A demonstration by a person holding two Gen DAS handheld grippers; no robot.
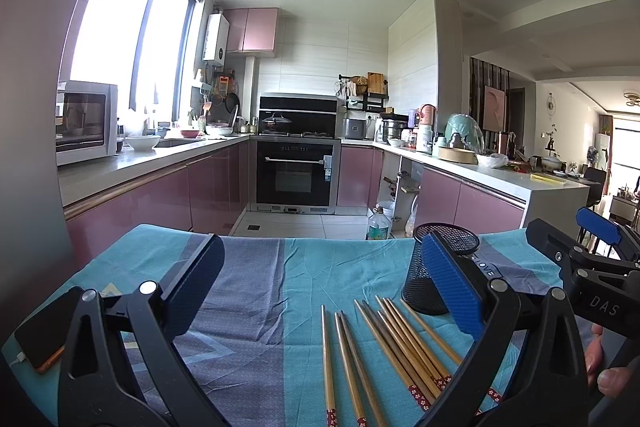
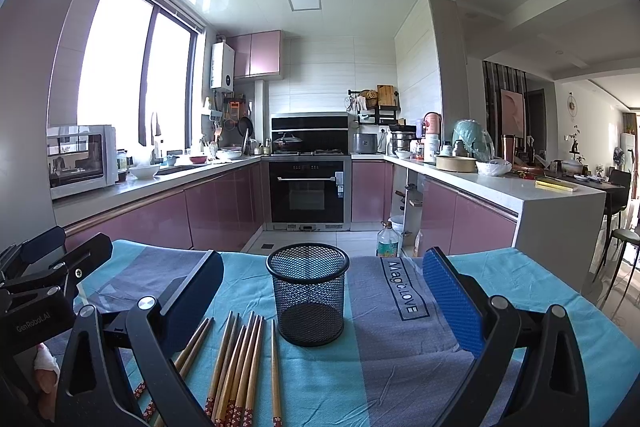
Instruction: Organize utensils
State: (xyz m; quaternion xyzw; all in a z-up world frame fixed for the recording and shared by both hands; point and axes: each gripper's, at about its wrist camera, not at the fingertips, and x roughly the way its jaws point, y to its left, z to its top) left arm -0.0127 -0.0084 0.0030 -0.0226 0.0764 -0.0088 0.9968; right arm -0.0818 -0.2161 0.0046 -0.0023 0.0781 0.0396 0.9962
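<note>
Several wooden chopsticks with red flowered ends lie side by side on a blue and grey cloth. They also show in the right wrist view. A black mesh holder stands upright and empty just behind them; it also shows in the left wrist view. My left gripper is open and empty, above the cloth left of the chopsticks. My right gripper is open and empty, with the holder between its fingers farther ahead. The right gripper also shows at the right edge of the left wrist view.
A phone with a cable lies on the cloth's left edge. The table's far edge drops to a kitchen floor with a plastic bottle. Pink cabinets and an oven stand beyond.
</note>
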